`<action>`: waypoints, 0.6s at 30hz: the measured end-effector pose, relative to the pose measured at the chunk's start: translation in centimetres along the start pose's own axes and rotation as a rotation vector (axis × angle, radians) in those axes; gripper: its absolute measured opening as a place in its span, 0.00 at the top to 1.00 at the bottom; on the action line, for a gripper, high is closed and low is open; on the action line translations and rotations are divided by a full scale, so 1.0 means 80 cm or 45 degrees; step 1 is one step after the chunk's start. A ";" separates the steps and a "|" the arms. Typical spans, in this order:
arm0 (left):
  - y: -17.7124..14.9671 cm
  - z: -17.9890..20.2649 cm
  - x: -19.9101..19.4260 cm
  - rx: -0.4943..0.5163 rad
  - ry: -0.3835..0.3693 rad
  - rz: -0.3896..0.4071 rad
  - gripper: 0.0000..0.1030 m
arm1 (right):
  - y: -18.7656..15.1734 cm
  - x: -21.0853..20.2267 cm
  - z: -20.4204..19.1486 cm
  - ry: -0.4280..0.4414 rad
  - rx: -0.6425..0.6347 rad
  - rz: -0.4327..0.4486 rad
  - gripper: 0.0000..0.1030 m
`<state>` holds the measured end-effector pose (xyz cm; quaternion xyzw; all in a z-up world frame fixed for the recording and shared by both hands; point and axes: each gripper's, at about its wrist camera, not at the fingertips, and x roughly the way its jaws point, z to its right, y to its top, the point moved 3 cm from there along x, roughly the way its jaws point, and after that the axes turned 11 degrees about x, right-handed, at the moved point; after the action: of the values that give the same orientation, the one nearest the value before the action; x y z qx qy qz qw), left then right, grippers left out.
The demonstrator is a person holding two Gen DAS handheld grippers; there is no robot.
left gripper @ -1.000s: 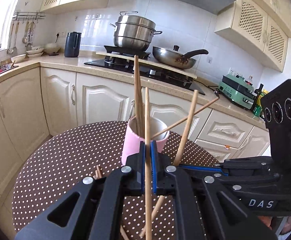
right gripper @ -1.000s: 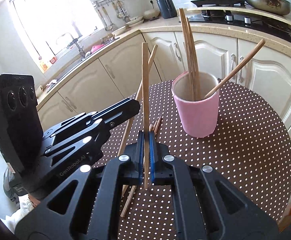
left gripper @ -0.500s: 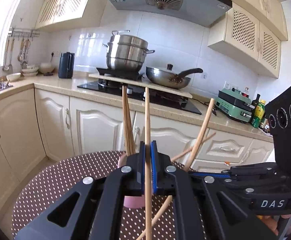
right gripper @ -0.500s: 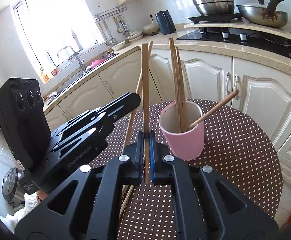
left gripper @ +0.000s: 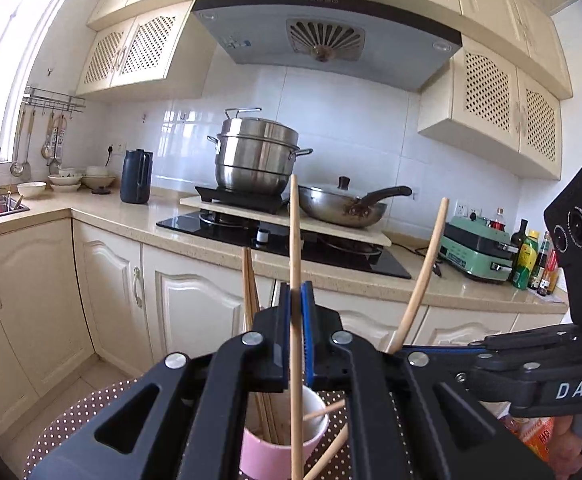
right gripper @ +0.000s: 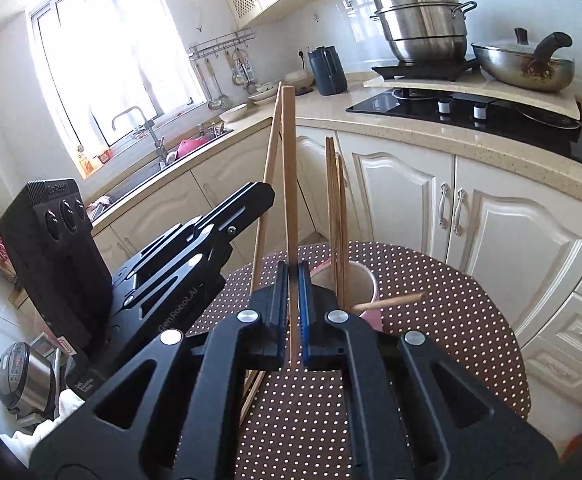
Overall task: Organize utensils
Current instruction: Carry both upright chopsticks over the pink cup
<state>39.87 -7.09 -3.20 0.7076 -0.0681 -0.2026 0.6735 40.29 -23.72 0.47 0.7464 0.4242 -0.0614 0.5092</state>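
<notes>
Left wrist: chopstick [left gripper: 295, 264] above cup [left gripper: 279, 450] rim.

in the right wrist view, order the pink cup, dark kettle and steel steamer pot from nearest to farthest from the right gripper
1. pink cup, on the dotted table just right of the right gripper.
2. dark kettle, on the counter behind, slightly right of centre.
3. steel steamer pot, on the stove, upper right. The kettle and pot are nearly too close to call.
</notes>
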 end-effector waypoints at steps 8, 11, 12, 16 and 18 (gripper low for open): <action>0.016 0.001 0.012 -0.001 0.028 0.084 0.95 | 0.023 -0.002 0.001 -0.013 -0.015 0.026 0.95; 0.023 -0.001 0.016 -0.019 0.037 0.122 0.95 | 0.031 -0.002 0.002 -0.017 -0.020 0.040 0.95; 0.025 -0.002 0.017 -0.019 0.047 0.134 0.95 | 0.033 -0.003 0.001 -0.018 -0.021 0.045 0.95; 0.027 -0.006 0.022 -0.030 0.092 0.200 0.95 | 0.045 -0.004 0.005 -0.022 -0.021 0.066 0.95; 0.028 -0.011 0.027 -0.055 0.109 0.229 0.95 | 0.051 -0.003 0.007 -0.027 -0.022 0.075 0.95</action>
<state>42.58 -7.28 -1.43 0.6920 -0.0980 -0.1121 0.7064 43.13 -24.81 3.25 0.7534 0.3971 -0.0507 0.5216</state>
